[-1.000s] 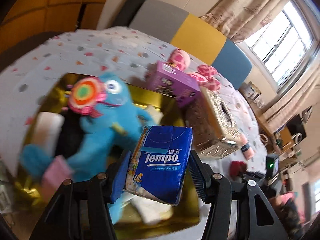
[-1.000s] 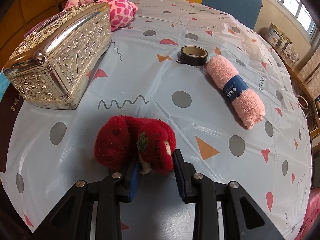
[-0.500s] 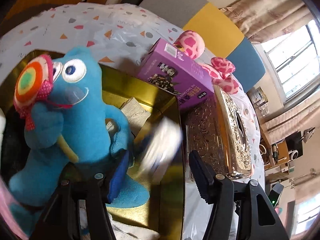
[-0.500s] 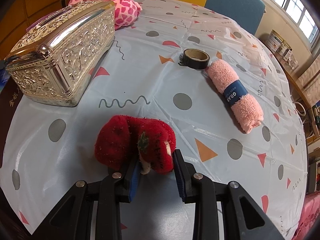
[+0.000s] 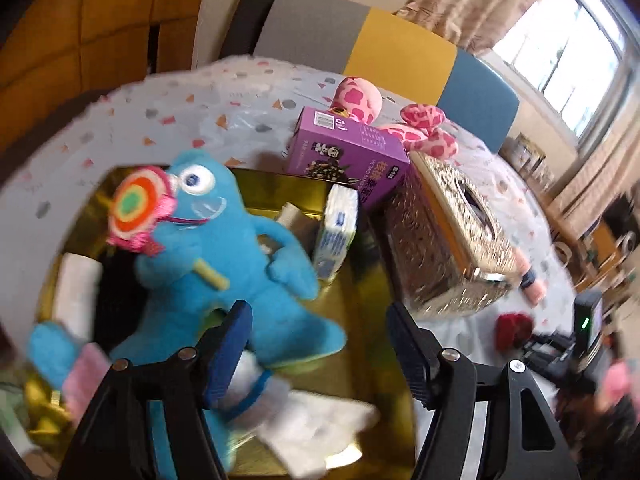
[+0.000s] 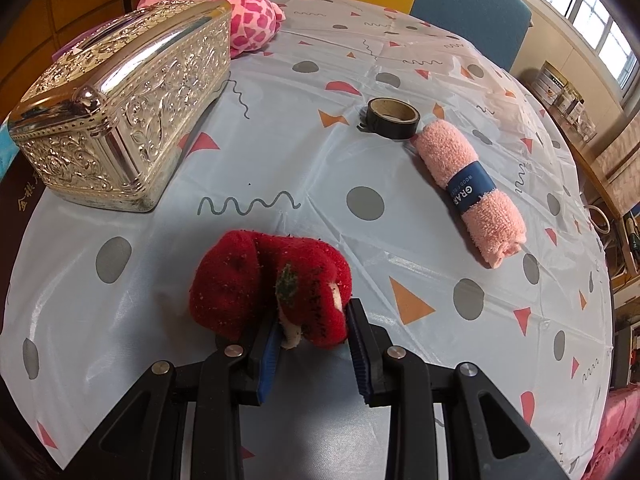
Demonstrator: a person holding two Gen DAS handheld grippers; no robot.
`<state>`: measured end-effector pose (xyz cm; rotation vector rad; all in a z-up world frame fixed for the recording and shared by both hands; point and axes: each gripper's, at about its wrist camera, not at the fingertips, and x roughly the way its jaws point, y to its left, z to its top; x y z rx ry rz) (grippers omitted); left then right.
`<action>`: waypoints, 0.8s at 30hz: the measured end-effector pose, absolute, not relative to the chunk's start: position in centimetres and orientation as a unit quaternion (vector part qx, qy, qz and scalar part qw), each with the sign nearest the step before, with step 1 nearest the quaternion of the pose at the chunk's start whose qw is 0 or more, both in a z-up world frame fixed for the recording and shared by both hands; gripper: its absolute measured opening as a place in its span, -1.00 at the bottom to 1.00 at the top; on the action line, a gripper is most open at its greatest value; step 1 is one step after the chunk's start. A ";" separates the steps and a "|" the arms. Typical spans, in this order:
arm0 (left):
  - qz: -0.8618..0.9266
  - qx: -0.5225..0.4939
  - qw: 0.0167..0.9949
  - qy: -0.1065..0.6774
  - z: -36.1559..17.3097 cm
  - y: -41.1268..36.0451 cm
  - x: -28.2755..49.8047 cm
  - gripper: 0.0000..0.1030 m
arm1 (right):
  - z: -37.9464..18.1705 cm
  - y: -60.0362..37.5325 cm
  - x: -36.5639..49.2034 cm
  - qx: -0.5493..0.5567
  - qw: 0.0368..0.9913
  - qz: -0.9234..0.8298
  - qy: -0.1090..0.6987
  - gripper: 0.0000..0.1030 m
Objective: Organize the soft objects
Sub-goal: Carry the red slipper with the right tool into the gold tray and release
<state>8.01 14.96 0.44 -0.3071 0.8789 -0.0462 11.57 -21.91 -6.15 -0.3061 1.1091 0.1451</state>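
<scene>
Left gripper (image 5: 320, 344): fingers wide apart, nothing between them, hanging over the gold tray (image 5: 360, 320). Tray holds the blue plush monster (image 5: 224, 256), with a tissue pack (image 5: 336, 228) standing on edge against the far wall beside it; some white and pink soft items lie lower down, too blurred to identify.

Right gripper (image 6: 314, 334): fingers partly closed around the near end of the red strawberry plush (image 6: 268, 284), which sits on the patterned tablecloth (image 6: 280, 152). Pads touch or nearly touch the fabric; whether they are actually squeezing is hard to say from this angle, since the plush shows no clear pinch.

Handling estimate, strawberry plush: light, very compressible, fuzzy surface so grip friction should be good. Folded or lobed shape; a shallow bite on one lobe could let the rest flop or pull free. Better hold likely deeper, across the body's middle, with firm closure. Not fragile.

Other soft candidates: rolled pink towel (image 6: 468, 188) with a navy band, best taken across the band where the roll is bound; pink spotted plush (image 6: 248, 20) behind the silver tissue box (image 6: 120, 100). Tape roll (image 6: 394, 118) touches the towel's far end.

Purple carton (image 5: 348, 160) sits just beyond the tray.
</scene>
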 end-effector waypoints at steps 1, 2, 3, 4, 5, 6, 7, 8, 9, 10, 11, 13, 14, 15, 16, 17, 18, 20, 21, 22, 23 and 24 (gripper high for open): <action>-0.018 -0.134 0.897 0.420 0.5 14.8 7.5 0.36 | -6.2 -21.9 11.6 -0.146 0.837 0.069 0.523 -0.40; -0.014 -0.122 0.901 0.417 0.6 14.7 7.0 0.36 | -6.2 -21.9 11.6 -0.147 0.837 0.068 0.523 -0.41; -0.006 -0.109 0.905 0.412 0.8 14.6 6.4 0.37 | -6.2 -21.9 11.5 -0.147 0.836 0.068 0.524 -0.41; 0.000 -0.100 0.907 0.410 0.8 14.6 6.1 0.37 | -6.2 -21.9 11.5 -0.146 0.836 0.068 0.524 -0.41; 0.008 -0.088 0.909 0.406 0.8 14.6 5.7 0.37 | -6.2 -21.9 11.5 -0.146 0.836 0.068 0.524 -0.42; 0.017 -0.077 0.912 0.403 0.9 14.6 5.3 0.37 | -6.2 -21.9 11.6 -0.145 0.836 0.067 0.525 -0.42; 0.022 -0.069 0.914 0.400 0.9 14.7 4.9 0.37 | -6.2 -21.9 11.6 -0.145 0.836 0.067 0.526 -0.42; 0.026 -0.064 0.915 0.397 0.9 14.7 4.7 0.37 | -6.2 -22.0 11.5 -0.145 0.836 0.067 0.526 -0.42; 0.030 -0.059 0.916 0.395 0.9 14.7 4.6 0.38 | -6.2 -22.0 11.5 -0.146 0.836 0.066 0.525 -0.42; 0.036 -0.056 0.917 0.394 0.9 14.8 4.3 0.41 | -6.2 -21.9 11.5 -0.147 0.836 0.066 0.525 -0.42; 0.040 -0.056 0.917 0.393 0.8 14.9 4.1 0.43 | -6.3 -21.9 11.5 -0.148 0.836 0.066 0.524 -0.42; 0.048 -0.060 0.917 0.392 0.8 15.1 3.9 0.54 | -6.3 -21.9 11.4 -0.152 0.836 0.065 0.523 -0.42; 0.049 -0.063 0.917 0.392 0.8 15.2 3.8 0.55 | -6.2 -21.9 11.4 -0.153 0.836 0.064 0.523 -0.42; 0.048 -0.065 0.917 0.391 0.9 15.3 3.7 0.56 | -6.3 -21.9 11.4 -0.153 0.836 0.064 0.523 -0.42; 0.049 -0.068 0.917 0.390 0.9 15.4 3.7 0.56 | -6.2 -21.9 11.3 -0.153 0.836 0.064 0.523 -0.42; 0.050 -0.070 0.917 0.390 0.9 15.5 3.6 0.56 | -6.2 -21.9 11.3 -0.153 0.836 0.063 0.523 -0.42; 0.051 -0.071 0.917 0.390 1.0 15.5 3.6 0.57 | -6.2 -21.9 11.3 -0.153 0.836 0.062 0.524 -0.42; 0.052 -0.072 0.918 0.387 1.1 15.6 3.4 0.60 | -6.2 -21.8 11.2 -0.155 0.834 0.061 0.525 -0.44; 0.053 -0.072 0.919 0.385 1.2 15.7 3.3 0.60 | -6.2 -21.7 11.1 -0.156 0.833 0.060 0.527 -0.44; 0.054 -0.072 0.919 0.383 1.2 15.8 3.2 0.60 | -6.2 -21.6 11.1 -0.157 0.832 0.059 0.529 -0.45; 0.055 -0.073 0.920 0.382 1.3 15.8 3.1 0.61 | -6.2 -21.4 11.0 -0.160 0.830 0.059 0.532 -0.46; 0.055 -0.074 0.920 0.380 1.4 15.9 3.1 0.63 | -6.1 -21.3 10.9 -0.161 0.828 0.058 0.535 -0.46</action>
